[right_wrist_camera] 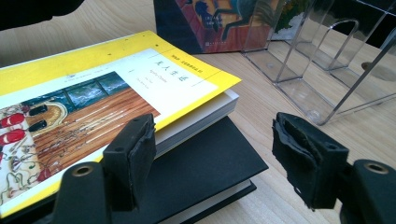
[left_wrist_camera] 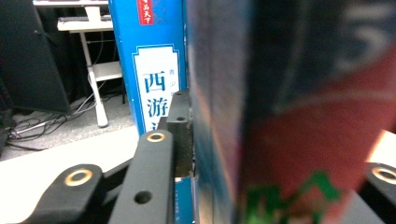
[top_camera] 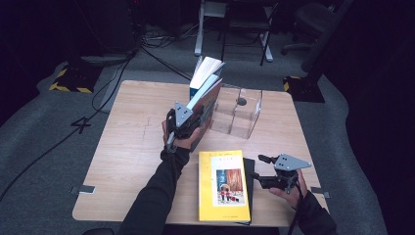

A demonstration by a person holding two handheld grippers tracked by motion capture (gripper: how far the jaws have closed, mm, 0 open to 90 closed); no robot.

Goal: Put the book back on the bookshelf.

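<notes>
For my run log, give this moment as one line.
left hand-held gripper: holds books | rack: empty | right hand-held gripper: open, idle

Two books (top_camera: pixel 205 85) — one blue-spined, one with a colourful cover — stood tilted together on the desk (top_camera: pixel 132 147), just beside the clear organizer (top_camera: pixel 237 112).

The high view looks forward and down over the whole table (top_camera: pixel 127 147) from the person's side. The left gripper view sits pressed close against upright books (left_wrist_camera: pixel 159 84). The right gripper view looks low across the yellow book (right_wrist_camera: pixel 93 84) toward the clear rack (right_wrist_camera: pixel 322 60), shared with the high view.
</notes>
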